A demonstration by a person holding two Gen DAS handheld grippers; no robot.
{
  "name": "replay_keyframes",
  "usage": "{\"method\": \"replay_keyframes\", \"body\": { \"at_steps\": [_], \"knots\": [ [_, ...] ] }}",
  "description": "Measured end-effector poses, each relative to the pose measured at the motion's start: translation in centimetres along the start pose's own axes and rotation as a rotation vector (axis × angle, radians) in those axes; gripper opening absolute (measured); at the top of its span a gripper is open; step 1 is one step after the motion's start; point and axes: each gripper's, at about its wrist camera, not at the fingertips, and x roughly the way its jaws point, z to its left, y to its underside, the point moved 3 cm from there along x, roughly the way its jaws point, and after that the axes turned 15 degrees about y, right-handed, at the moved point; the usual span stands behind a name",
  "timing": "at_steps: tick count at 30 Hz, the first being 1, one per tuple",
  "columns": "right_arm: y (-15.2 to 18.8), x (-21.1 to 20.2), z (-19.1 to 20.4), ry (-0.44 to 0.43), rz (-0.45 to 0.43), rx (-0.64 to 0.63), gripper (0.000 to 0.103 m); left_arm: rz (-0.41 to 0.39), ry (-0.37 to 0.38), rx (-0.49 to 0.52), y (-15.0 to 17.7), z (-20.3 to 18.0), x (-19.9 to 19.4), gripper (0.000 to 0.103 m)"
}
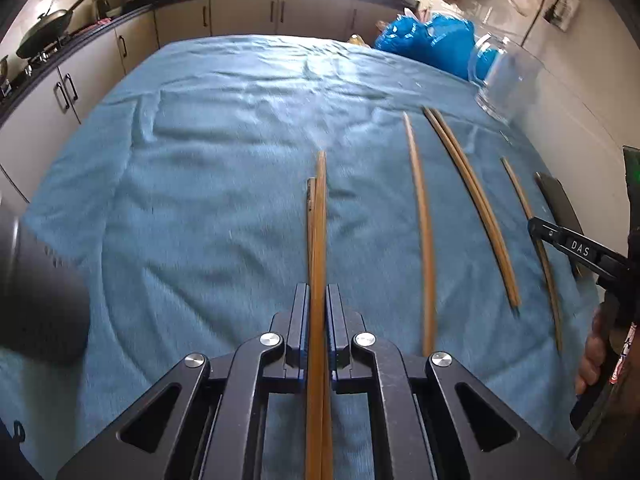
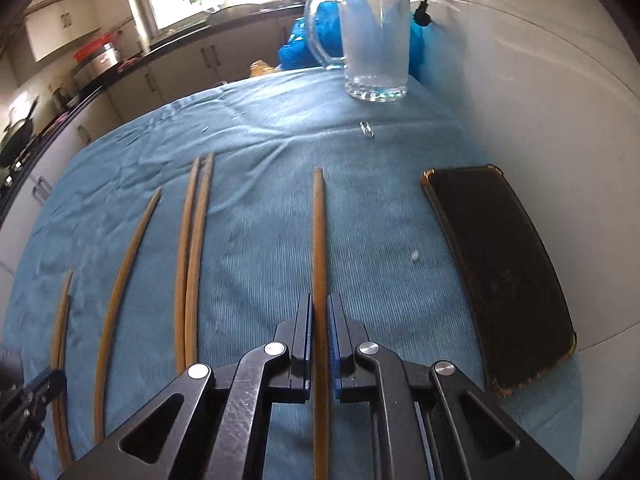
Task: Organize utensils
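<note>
Several wooden chopsticks lie on a blue cloth point(image 1: 200, 184). My left gripper point(image 1: 318, 300) is shut on a pair of chopsticks point(image 1: 318, 220) that point away from me. My right gripper point(image 2: 319, 312) is shut on a single chopstick point(image 2: 319, 232); its finger shows at the right edge of the left wrist view point(image 1: 576, 246). Between the two grippers lie a single chopstick point(image 1: 422, 216) point(image 2: 128, 264) and a pair of chopsticks point(image 1: 476, 204) point(image 2: 194, 248). A clear glass mug point(image 2: 376, 36) point(image 1: 500, 76) stands upright at the far right of the cloth.
A dark phone in a case point(image 2: 500, 276) lies by the white wall on the right. A blue plastic bag point(image 1: 424, 40) sits behind the mug. A small paper clip point(image 2: 368, 128) lies near the mug. Kitchen cabinets point(image 1: 100, 56) and a wok point(image 1: 44, 28) are at the left.
</note>
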Motion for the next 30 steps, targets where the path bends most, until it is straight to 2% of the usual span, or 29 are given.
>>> {"method": "replay_keyframes", "body": {
  "at_steps": [7,12,15,19,24,27,28,30],
  "knots": [
    [4.8,-2.7,-1.5,0.010,-0.031,-0.107,0.008,0.036,-0.010,0.040,3.5,-1.9,-1.4,0.007],
    [8.0,-4.5,-3.7,-0.014,-0.023,-0.122,0.008,0.055,0.030,0.036,4.7,-3.1,-1.5,0.007],
    [9.3,-5.2,-4.8,-0.042,-0.014,-0.098,0.008,0.055,0.023,0.064,5.1,-3.6,-1.6,0.007],
    [10.1,-5.8,-5.2,-0.052,-0.029,-0.089,0.008,0.067,0.049,0.043,5.3,-3.3,-2.0,0.007],
    [10.3,-6.0,-4.9,-0.039,-0.033,-0.099,0.009,0.052,0.076,0.045,5.5,-3.2,-3.5,0.007],
    [10.1,-6.0,-4.9,-0.066,-0.002,-0.089,0.023,0.031,0.090,0.031,5.1,-2.8,-4.7,0.009],
    [10.1,-6.0,-4.9,-0.085,0.006,-0.082,0.029,0.020,0.092,0.021,4.8,-2.5,-5.1,0.012],
    [9.9,-6.0,-4.9,-0.113,0.027,-0.064,0.032,-0.005,0.085,-0.006,4.2,-1.7,-5.9,0.021]
  ]
}}
